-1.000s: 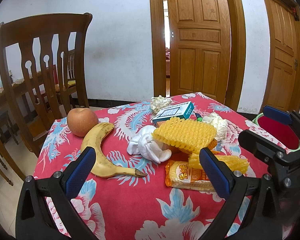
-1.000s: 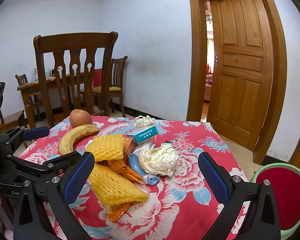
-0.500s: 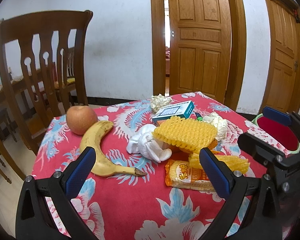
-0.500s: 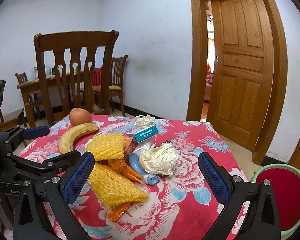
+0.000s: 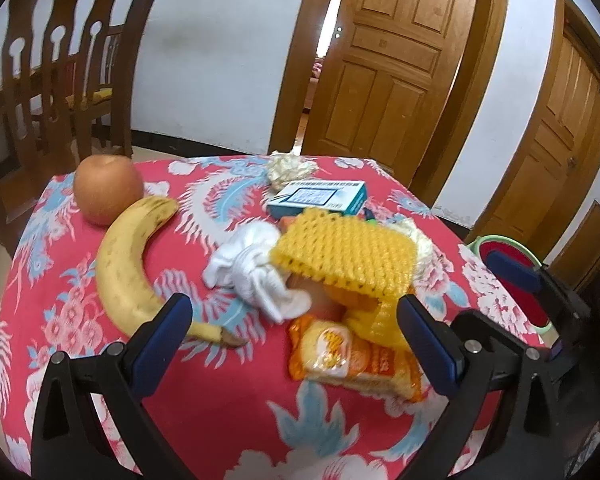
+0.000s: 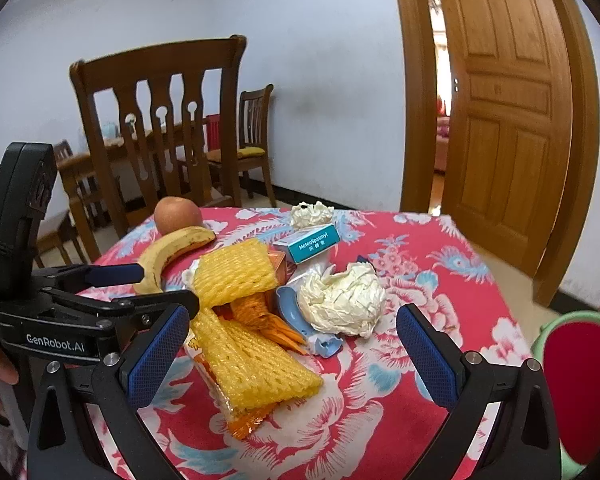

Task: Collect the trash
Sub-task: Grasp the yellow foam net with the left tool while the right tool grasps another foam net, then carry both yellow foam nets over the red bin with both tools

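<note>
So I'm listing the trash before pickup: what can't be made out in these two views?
- Orange snack packet: print blurred in the left wrist view; mostly under yellow foam net in the right.
- Bin: cut off by the right view's edge; the right gripper blocks it in the left.
- Items under the upper foam net: hidden.

The table wears a matt printed cloth (image 6: 412,276), and on it lie a ribbed yellow foam fruit net (image 5: 344,256), a glossy orange plastic snack wrapper (image 5: 352,360), a soft white cloth rag (image 5: 256,268) and a crumpled paper wad (image 6: 342,300). The teal medicine box (image 6: 310,242) looks like smooth card. The chair (image 6: 160,120) and door (image 6: 508,100) are varnished wood.
</note>
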### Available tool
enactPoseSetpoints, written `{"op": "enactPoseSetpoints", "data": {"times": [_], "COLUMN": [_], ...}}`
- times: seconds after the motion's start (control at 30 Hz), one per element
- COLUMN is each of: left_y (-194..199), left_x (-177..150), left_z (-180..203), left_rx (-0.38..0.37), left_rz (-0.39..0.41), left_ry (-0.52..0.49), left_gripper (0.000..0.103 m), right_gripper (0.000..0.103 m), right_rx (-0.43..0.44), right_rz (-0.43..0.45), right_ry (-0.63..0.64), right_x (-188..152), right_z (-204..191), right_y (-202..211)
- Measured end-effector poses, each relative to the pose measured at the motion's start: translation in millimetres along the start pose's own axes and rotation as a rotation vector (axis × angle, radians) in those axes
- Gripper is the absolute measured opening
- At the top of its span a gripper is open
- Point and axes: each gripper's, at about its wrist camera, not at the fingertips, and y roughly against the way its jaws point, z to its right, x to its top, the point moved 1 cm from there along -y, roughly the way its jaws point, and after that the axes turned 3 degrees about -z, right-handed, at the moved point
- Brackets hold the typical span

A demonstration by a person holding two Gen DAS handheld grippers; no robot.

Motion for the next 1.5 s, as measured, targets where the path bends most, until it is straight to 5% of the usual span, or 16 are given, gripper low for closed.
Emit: {"op": "enactPoseSetpoints", "data": {"times": [0.6,0.7,0.73,0.8,0.9,1.07,1.4,1.5], "left_y": [-45,-43,-42,-38,-32,-21,-5,-6], "left_x": [36,39,39,40,42,41,21,17], "left_z": [34,35,36,36,31,28,39,37], "left_rx": [0.014,-0.01,-0.015,-0.004,-0.003,-0.054,-0.073,-0.077], "left_rz": [-0.052,-0.035,-0.028,-0.025,-0.014,-0.02,-0.026,-0.03], "left_ry": [-0.058,-0.038,-0.036,-0.023,0.014,0.03,0.007,0.021], "left_gripper": [0.099,0.077,0.054,0.031,0.015,0.011,0.01,0.009], "right_gripper": [0.103,0.103,0.103,0.103,0.103,0.103,0.102,0.088], "right_rx": [0.052,0.08,0.087,0.103,0.144,0.277,0.343,0.37], "right_rz": [-0.046,-0.045,-0.047,-0.052,-0.059,-0.075,-0.113,-0.137], "right_ry": [-0.235,-0.291,-0.31,-0.341,-0.358,-0.347,-0.309,-0.282], "right_x": [-11,-14,-15,-17,-19,-20,-10,-9], "right_z": [60,73,77,84,86,76,48,40], "right_y": [11,12,13,13,14,9,-17,-22]}}
